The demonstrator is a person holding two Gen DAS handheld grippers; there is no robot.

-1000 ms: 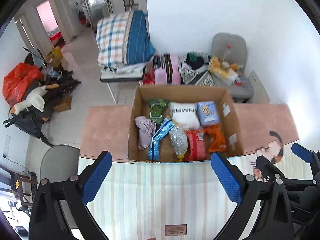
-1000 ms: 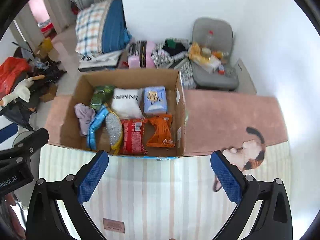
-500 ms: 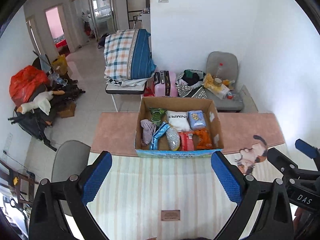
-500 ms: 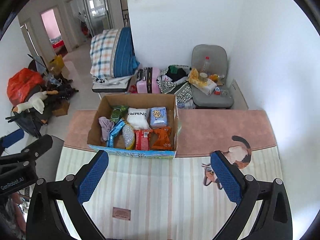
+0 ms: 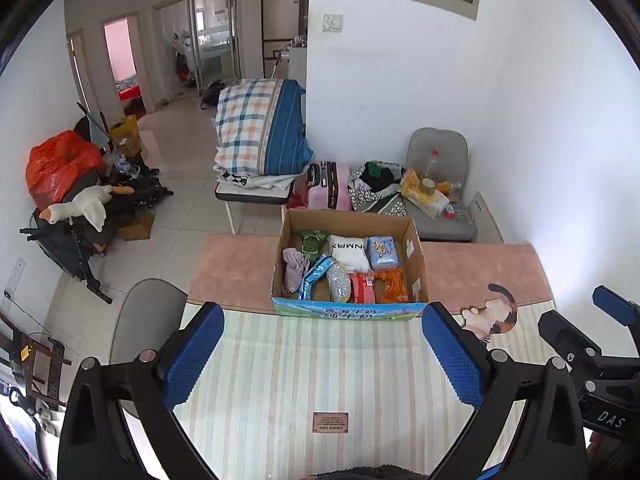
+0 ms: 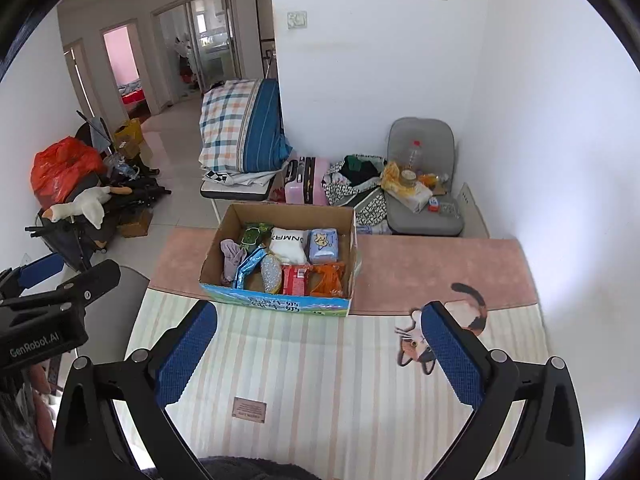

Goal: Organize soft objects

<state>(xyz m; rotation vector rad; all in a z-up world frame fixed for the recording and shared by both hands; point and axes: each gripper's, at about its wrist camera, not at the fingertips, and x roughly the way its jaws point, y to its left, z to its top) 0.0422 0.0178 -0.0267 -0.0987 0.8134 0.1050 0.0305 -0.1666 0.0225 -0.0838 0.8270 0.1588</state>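
Above the striped worktop [image 5: 304, 376] I am holding both tongs, left [image 5: 322, 354] and right [image 6: 320, 350], spread and empty, judging a square, slow approach to the cardboard box [image 6: 276, 300] best.

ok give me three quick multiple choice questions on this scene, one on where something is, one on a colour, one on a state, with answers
1. Where does the cardboard box stand?
A. on the table, ahead of both grippers
B. on the grey chair
C. on the floor by the doorway

2. What colour is the packet in the box's near right corner?
A. green
B. orange
C. white

3. How do the two grippers stand?
A. both open and empty
B. both shut on a cloth
C. left open, right shut on a packet

Answers:
1. A, the box sits on the mat-covered table beyond the fingertips in both views.
2. B, the orange packet lies beside the red packet.
3. A, the left gripper and right gripper show wide gaps with nothing between the blue pads.
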